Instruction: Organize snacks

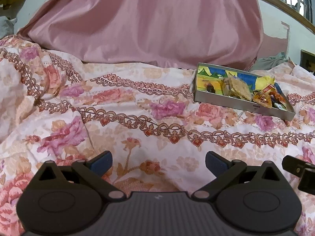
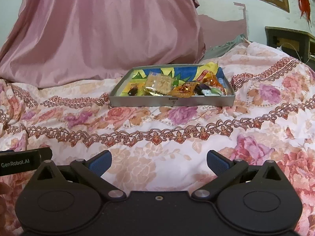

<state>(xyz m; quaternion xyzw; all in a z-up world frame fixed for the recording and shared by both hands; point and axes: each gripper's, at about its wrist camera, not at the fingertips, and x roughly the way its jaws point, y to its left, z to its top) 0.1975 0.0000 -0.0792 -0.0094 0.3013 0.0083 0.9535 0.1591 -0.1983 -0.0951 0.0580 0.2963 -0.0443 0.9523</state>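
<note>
Right wrist view: both claws, right gripper (image 2: 159, 164) and left gripper (image 1: 158, 163), gape wide and empty; snacks (image 2: 173, 86) sit in the tray (image 2: 171, 100), looks finished or a reach ahead

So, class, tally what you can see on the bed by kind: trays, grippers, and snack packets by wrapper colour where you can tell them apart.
Trays: 1, the metal tray
Grippers: 2, left gripper and right gripper, both open
Clear cracker packets: 1
Orange packets: at least 2
Yellow wrappers: 1
Small dark or pale sweets: too jumbled to count
Total counted: 7
</note>
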